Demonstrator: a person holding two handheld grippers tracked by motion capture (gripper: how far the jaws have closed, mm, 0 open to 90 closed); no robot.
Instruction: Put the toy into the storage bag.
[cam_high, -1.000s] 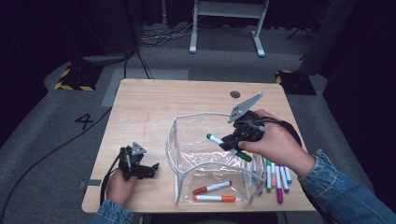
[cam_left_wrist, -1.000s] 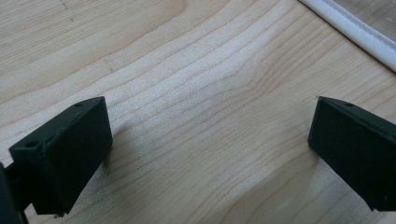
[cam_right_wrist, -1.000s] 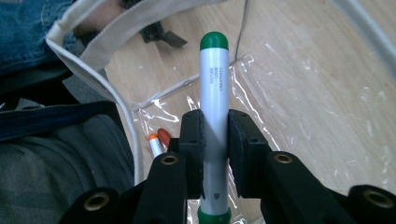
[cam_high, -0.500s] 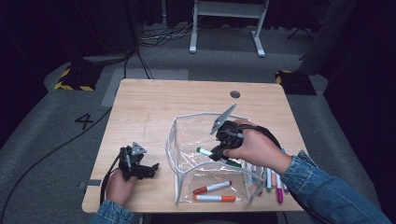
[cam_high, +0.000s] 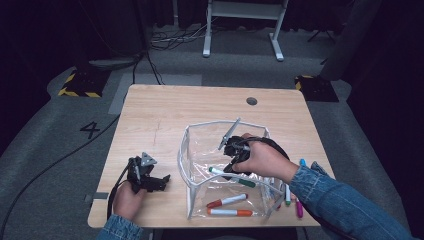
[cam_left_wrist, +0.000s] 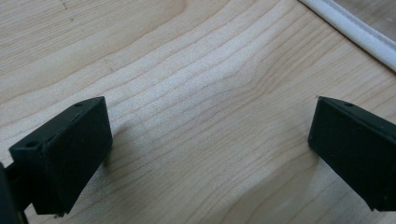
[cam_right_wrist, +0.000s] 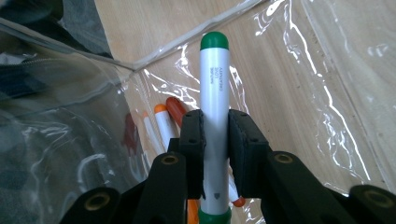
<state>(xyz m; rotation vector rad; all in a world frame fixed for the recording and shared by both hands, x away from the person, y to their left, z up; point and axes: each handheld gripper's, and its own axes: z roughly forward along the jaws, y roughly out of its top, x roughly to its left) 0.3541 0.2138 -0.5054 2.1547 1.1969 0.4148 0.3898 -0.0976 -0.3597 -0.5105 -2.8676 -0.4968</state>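
A clear plastic pouch (cam_high: 200, 155) with a white zip rim stands open on the wooden table (cam_high: 165, 115). My right gripper (cam_high: 234, 170) is down inside it, shut on a white marker with green caps (cam_right_wrist: 214, 93) (cam_high: 231, 176). A red marker (cam_high: 227, 201) and an orange marker (cam_high: 230, 212) lie on the pouch's bottom, below the held one (cam_right_wrist: 163, 122). My left gripper (cam_high: 159, 183) rests on the table at the front left, left of the pouch. Its jaws stand wide apart over bare wood in the left gripper view (cam_left_wrist: 210, 154), with nothing between them.
Several more markers (cam_high: 294, 197) lie on the table just right of the pouch, under the right sleeve. A round cable hole (cam_high: 251, 101) is near the table's far edge. A white desk frame (cam_high: 240, 20) stands on the floor beyond.
My right gripper has come down and to the left with the green marker, from above the pouch's right side into the pouch. The left gripper has stayed put.
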